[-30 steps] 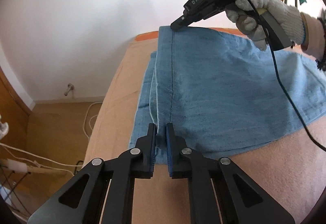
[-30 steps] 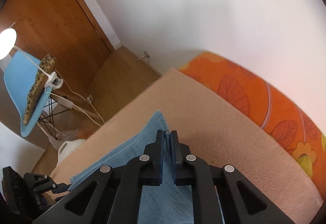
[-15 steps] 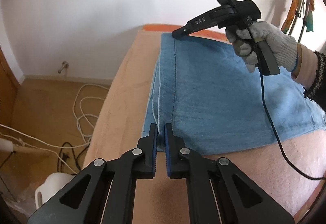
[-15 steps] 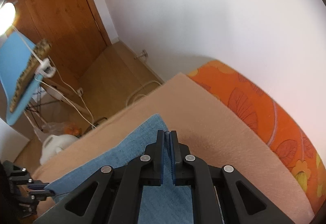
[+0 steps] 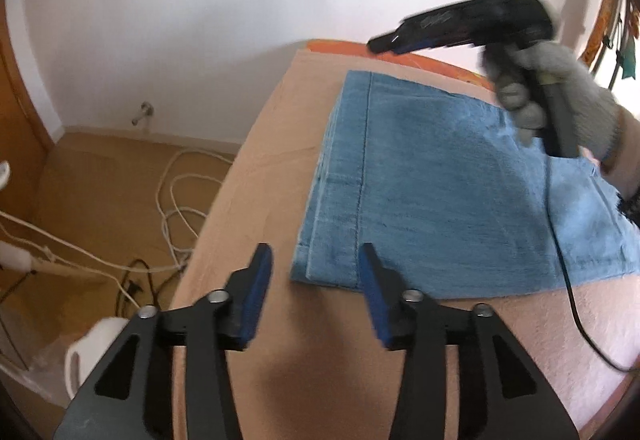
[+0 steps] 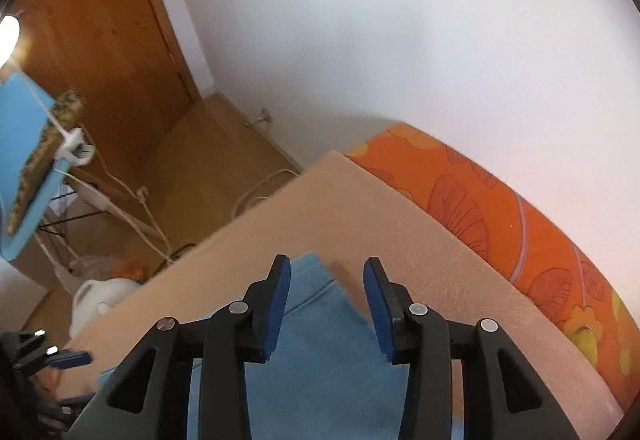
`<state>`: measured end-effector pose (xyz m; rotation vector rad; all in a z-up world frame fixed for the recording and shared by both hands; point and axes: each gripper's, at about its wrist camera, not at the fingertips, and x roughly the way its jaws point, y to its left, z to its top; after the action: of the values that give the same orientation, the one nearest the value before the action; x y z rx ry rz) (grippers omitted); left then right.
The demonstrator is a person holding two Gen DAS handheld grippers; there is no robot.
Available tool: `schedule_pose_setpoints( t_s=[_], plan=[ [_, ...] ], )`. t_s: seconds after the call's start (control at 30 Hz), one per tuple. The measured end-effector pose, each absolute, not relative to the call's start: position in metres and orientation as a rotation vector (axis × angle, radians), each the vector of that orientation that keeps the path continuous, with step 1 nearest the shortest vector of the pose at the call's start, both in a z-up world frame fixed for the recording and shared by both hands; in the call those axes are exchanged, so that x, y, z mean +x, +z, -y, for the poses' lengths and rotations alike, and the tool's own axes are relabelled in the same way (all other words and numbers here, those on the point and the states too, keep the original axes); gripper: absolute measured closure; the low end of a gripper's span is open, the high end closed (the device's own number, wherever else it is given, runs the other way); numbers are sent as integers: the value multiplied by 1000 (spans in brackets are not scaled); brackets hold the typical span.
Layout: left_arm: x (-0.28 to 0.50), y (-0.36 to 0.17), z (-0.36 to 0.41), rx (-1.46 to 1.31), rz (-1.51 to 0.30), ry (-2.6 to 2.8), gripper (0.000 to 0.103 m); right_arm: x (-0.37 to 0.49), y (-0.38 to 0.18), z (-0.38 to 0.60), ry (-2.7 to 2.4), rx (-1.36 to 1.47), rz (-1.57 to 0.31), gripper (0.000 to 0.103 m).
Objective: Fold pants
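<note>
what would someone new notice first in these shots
The folded blue pants lie flat on the peach blanket, near its corner. Both grippers are open and off the cloth: the left gripper at the near hem, the right gripper above the far corner.

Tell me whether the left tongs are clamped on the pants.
No, the left tongs are spread open, holding nothing, above the folded pants' near corner.
</note>
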<state>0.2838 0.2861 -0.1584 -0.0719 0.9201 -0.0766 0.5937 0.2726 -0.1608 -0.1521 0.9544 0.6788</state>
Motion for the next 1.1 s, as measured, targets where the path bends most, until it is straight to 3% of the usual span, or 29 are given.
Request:
schedule_pose_setpoints(
  t_s=[0.23,0.33,0.47,0.53,0.9,0.93,1.0,1.1],
  plan=[
    [293,-173,-289,-185,-934,-47,56,556,-151,-269,687,-93,-1059,56],
    [292,-174,-290,-215,-916,-34,56,551,-164,-278,644,-65,-1130,49],
    [296,-175,-294,-258,-893,-42,84,554,-185,-293,608,7,-1220,49],
    [295,-172,-295,-273,-879,-49,89,554,-190,-302,588,15,-1238,48],
    [278,-149,-264,-195,-748,-132,92,544,-208,-353,492,-170,-1331,40],
    [278,-149,-261,-171,-743,-124,92,542,-210,-354,480,-192,-1326,42],
    [275,-148,-257,-138,-732,-107,91,541,-210,-352,445,-216,-1309,61],
    [274,-149,-258,-123,-729,-86,86,548,-210,-336,451,-138,-1332,81]
  ],
)
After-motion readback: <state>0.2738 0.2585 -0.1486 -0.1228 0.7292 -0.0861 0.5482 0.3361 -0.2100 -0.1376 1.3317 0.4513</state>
